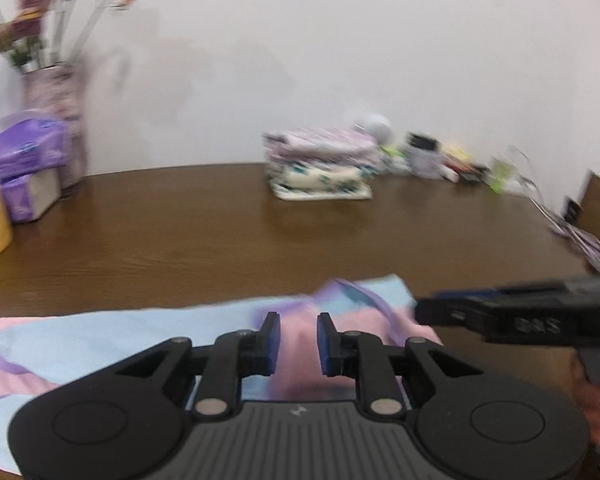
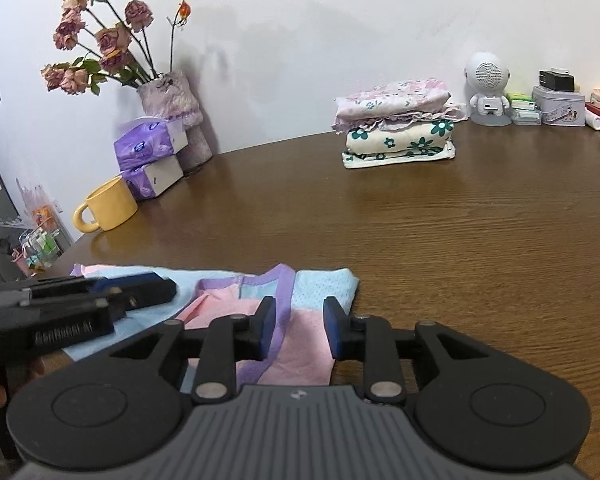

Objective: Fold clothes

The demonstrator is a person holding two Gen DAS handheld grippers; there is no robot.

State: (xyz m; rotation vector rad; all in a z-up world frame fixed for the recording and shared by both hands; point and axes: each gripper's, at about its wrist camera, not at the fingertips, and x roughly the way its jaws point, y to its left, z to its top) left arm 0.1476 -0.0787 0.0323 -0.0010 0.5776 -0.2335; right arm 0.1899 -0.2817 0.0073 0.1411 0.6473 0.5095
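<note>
A pastel garment (image 2: 324, 284) in light blue and pink with purple trim lies flat on the brown table (image 2: 460, 240) near its front edge. My right gripper (image 2: 300, 330) hovers over the garment's right end, open, with the purple trim and pink panel showing flat in the gap. My left gripper (image 1: 299, 344) stands open over the pink part of the same garment (image 1: 100, 340); that view is blurred. Each gripper shows in the other's view: the left gripper (image 2: 172, 288) low over the blue cloth, the right gripper (image 1: 420, 312) coming in from the right.
A stack of folded clothes (image 2: 396, 128) sits at the back of the table. A yellow mug (image 2: 108, 204), purple tissue packs (image 2: 148, 148) and a vase of dried roses (image 2: 176, 112) stand back left. A white speaker figure (image 2: 488, 88) and tins (image 2: 558, 106) line the back right.
</note>
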